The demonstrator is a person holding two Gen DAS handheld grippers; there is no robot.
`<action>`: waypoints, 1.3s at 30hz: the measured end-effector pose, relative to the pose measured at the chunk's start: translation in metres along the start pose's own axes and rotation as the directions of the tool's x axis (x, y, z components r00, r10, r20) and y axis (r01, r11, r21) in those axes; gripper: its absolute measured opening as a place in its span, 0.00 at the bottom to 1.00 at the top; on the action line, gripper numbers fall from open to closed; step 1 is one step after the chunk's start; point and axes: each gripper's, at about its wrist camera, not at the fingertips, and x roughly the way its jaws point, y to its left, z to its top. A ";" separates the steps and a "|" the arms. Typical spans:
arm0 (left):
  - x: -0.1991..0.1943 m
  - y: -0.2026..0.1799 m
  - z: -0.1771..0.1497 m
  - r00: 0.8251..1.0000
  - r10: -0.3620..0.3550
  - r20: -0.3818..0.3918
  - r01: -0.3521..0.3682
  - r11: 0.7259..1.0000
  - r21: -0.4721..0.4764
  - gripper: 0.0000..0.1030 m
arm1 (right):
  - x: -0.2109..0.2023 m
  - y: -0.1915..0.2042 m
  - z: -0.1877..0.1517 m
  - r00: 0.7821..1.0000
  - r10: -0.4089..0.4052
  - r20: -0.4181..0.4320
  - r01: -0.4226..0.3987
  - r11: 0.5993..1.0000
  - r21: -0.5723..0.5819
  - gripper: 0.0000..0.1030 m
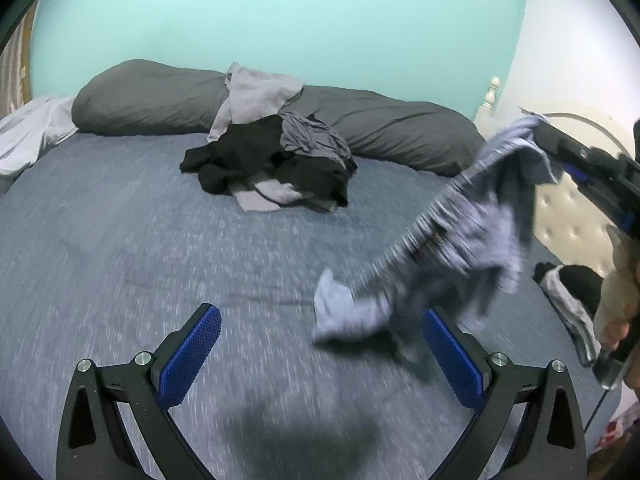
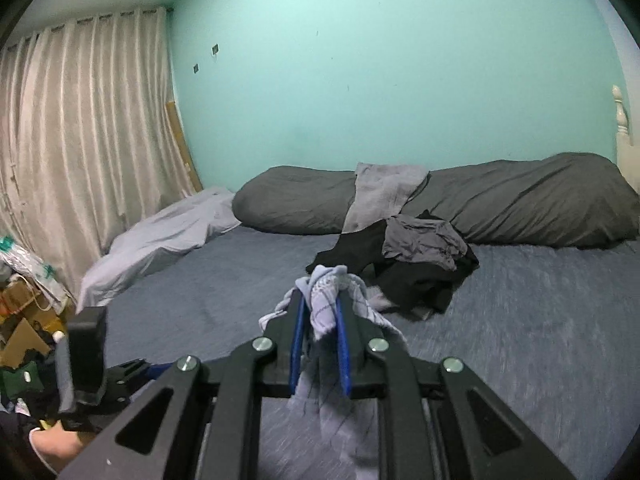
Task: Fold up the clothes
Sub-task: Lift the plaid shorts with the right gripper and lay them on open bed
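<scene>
A light blue checked garment (image 1: 460, 232) hangs in the air from my right gripper (image 1: 544, 126) at the right of the left wrist view, blurred by motion, and its lower end reaches down to the blue bed cover (image 1: 120, 260). In the right wrist view my right gripper (image 2: 320, 304) is shut on a bunched fold of this garment (image 2: 324, 312), and the rest drops away below the fingers. My left gripper (image 1: 320, 344) is open over the bed with nothing between its blue pads (image 1: 192, 356). The garment's low end lies just ahead of its right finger.
A pile of black and grey clothes (image 1: 276, 164) (image 2: 408, 264) lies mid-bed against a long dark grey pillow (image 1: 160, 96). More black and grey clothing (image 1: 568, 288) sits at the right edge by a tufted headboard (image 1: 568, 216). Curtains (image 2: 80, 140) and clutter (image 2: 24, 300) are on the left.
</scene>
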 end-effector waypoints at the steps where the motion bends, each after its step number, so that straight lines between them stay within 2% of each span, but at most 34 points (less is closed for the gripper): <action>1: -0.008 -0.003 -0.007 1.000 -0.001 -0.005 0.001 1.000 0.001 1.00 | -0.011 0.005 -0.005 1.000 0.005 -0.001 -0.005 1.000 0.011 0.14; 10: -0.042 -0.013 -0.065 0.999 -0.018 -0.035 0.018 1.000 0.001 1.00 | -0.078 0.040 -0.070 0.998 0.055 -0.036 -0.053 0.997 0.052 0.14; 15: -0.043 -0.016 -0.093 0.999 -0.025 -0.035 0.024 1.000 -0.010 1.00 | -0.094 0.042 -0.106 0.998 0.030 -0.047 -0.027 0.997 0.071 0.14; 22: -0.022 -0.021 -0.129 0.997 -0.045 -0.055 0.044 0.999 -0.018 1.00 | -0.095 0.017 -0.162 0.995 -0.070 -0.077 0.081 0.986 0.143 0.14; 25: -0.007 -0.018 -0.143 0.996 -0.052 -0.070 0.049 0.998 -0.045 1.00 | -0.093 0.000 -0.190 0.989 -0.103 -0.104 0.124 0.966 0.225 0.14; 29: 0.010 -0.020 -0.155 0.995 -0.038 -0.088 0.035 0.999 -0.034 1.00 | -0.092 -0.023 -0.223 0.983 -0.135 -0.126 0.169 0.935 0.313 0.14; 34: 0.020 -0.027 -0.155 0.998 -0.026 -0.061 0.024 0.999 -0.029 1.00 | -0.094 -0.048 -0.252 0.981 -0.134 -0.140 0.181 0.894 0.410 0.14; 36: 0.026 -0.035 -0.156 0.998 -0.030 -0.059 0.030 1.000 -0.005 1.00 | -0.093 -0.055 -0.253 0.977 -0.135 -0.167 0.195 0.880 0.433 0.14; 39: 0.032 -0.048 -0.157 0.998 -0.031 -0.061 0.034 0.998 0.045 1.00 | -0.098 -0.061 -0.254 0.977 -0.142 -0.161 0.200 0.873 0.445 0.16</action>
